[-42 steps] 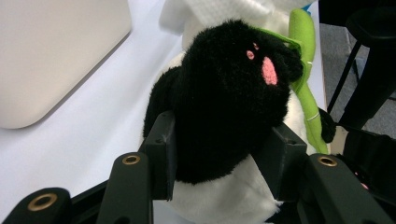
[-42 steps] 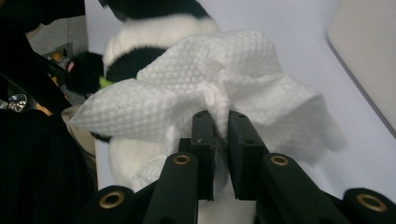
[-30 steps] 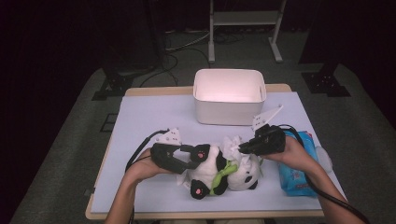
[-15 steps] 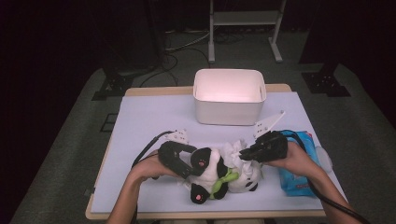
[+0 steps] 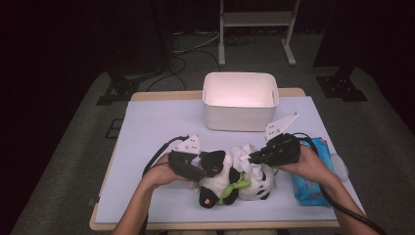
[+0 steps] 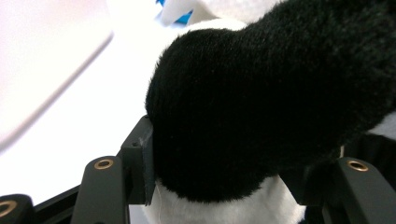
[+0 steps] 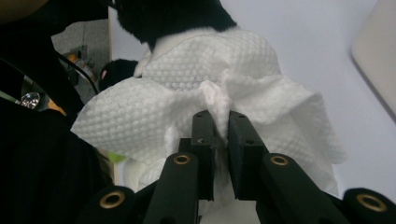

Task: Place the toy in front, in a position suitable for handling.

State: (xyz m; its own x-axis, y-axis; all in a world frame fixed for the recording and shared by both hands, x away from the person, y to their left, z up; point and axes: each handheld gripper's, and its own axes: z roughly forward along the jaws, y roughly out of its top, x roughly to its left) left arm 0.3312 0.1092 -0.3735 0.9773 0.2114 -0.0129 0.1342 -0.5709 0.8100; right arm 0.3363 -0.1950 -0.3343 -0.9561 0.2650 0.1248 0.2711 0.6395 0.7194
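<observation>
I've got the panda plush (image 5: pixel 230 178) lying low centre of the high view, on the pale table cover (image 5: pixel 156 127), w/ a green ribbon (image 5: pixel 234 186) across its middle. White bin (image 5: pixel 241 100) sits above it, upper centre, well apart. Blue wipes pack (image 5: pixel 313 176) is at the right edge, just beside my right hand.

Left gripper (image 5: pixel 195 170) comes in from lower left; its jaws have just been closing and now sit approx half open around a black furry part of the plush (image 6: pixel 261 107). In the left gripper view the fur fills the gap and the left pad (image 6: pixel 145 163) touches it; right pad's hidden behind fur, so can't tell if it presses.

Right gripper (image 5: pixel 254 157) points left from the right side of the frame. Right gripper view: jaws nearly closed, pinching a fold of a white textured wipe (image 7: pixel 205 107), which lies draped over the plush's white body. Pads (image 7: pixel 205 140) clamp the wipe's bunched middle.
</observation>
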